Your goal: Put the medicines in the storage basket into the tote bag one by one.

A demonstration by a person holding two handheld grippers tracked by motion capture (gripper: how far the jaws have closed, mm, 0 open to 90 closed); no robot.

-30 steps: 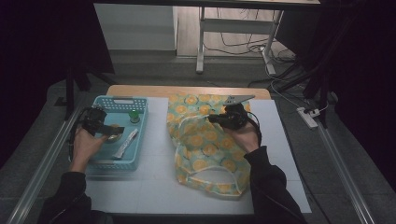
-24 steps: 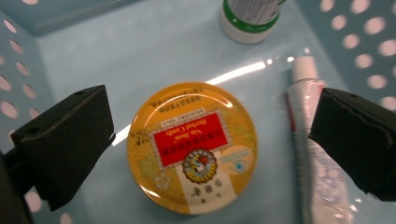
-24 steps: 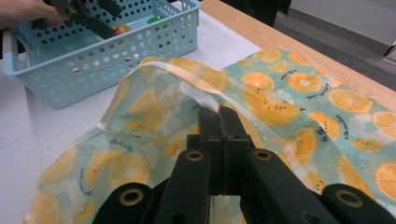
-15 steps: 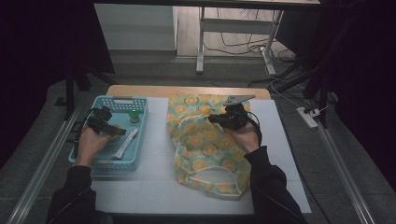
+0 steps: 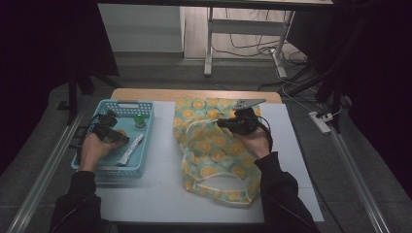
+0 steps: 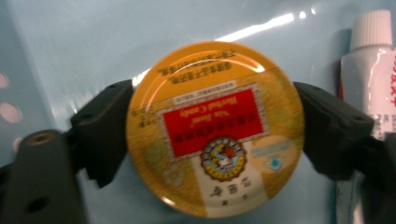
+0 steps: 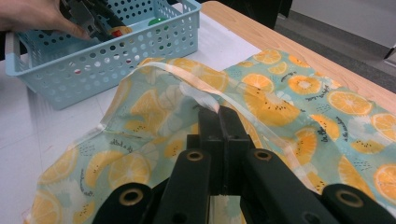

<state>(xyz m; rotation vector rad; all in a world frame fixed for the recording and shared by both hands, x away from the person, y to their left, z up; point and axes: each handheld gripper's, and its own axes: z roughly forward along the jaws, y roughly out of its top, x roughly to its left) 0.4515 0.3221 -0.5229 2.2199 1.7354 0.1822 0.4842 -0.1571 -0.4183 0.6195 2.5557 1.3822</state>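
Note:
A round yellow candy tin [image 6: 215,126] with a red label lies on the floor of the light-blue basket [image 5: 124,104]. My left gripper [image 6: 212,135] reaches down into the basket; its jaws have just been closing and now touch the tin on both sides. A fabric bag [image 5: 214,145] printed with orange slices lies on the white mat at the middle. My right gripper [image 5: 224,123] is shut on the bag's pale rim strap [image 7: 187,77] and holds that edge raised. In the right gripper view its jaws [image 7: 218,114] pinch the strap.
A white tube [image 6: 373,70] with a ribbed cap lies beside the tin in the basket, and a small green-topped item [image 5: 140,120] stands near its far side. The table's wooden edge [image 5: 194,93] runs behind the mat. Metal rails flank the table.
My left hand has sunk deeper into the basket. The right hand and the bag have kept still.

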